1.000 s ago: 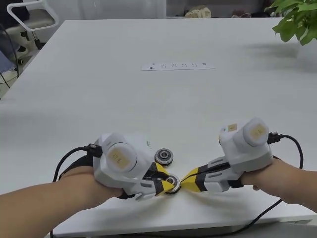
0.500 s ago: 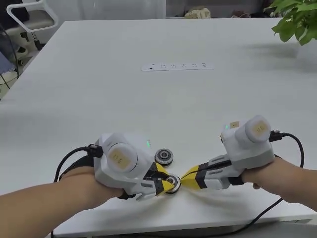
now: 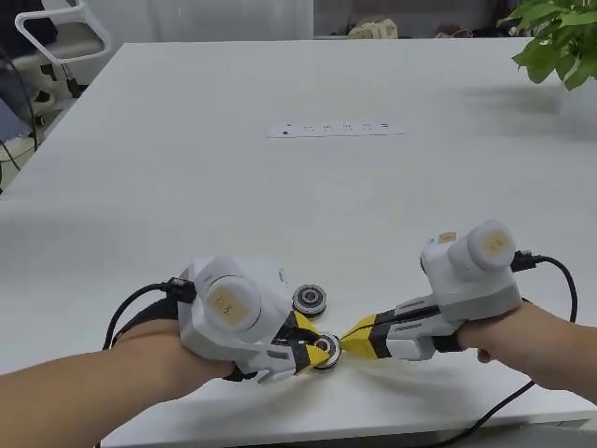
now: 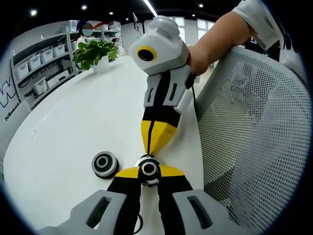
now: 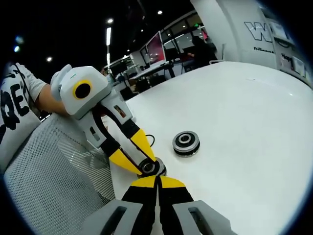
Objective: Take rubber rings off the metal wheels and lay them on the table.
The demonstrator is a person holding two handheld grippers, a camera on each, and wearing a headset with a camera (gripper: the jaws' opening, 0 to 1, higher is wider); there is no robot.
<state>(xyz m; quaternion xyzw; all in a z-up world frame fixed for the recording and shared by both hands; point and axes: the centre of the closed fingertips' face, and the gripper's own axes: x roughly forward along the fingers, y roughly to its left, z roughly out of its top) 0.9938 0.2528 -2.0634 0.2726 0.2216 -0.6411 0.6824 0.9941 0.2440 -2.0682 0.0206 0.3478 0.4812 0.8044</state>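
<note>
A small metal wheel with a dark rubber ring (image 3: 326, 352) sits at the table's near edge, and my left gripper (image 3: 315, 352) is shut on it. In the left gripper view the wheel (image 4: 149, 168) sits between the yellow jaws of the left gripper (image 4: 149, 172). My right gripper (image 3: 347, 343) comes from the right with its jaws pressed together, tips against the wheel's rim. In the right gripper view the right gripper (image 5: 157, 179) touches the wheel (image 5: 149, 167); I cannot tell whether it pinches the ring. A second ringed wheel (image 3: 309, 300) lies flat just beyond.
The white table (image 3: 280, 205) stretches far ahead, with a white socket strip (image 3: 336, 128) in its middle. A green plant (image 3: 555, 37) stands at the far right and a chair (image 3: 56, 33) at the far left. A mesh chair back (image 4: 244, 137) is right behind the near edge.
Both grippers stay together at the near wheel. The head camera has shifted a little. Nothing was let go or taken.
</note>
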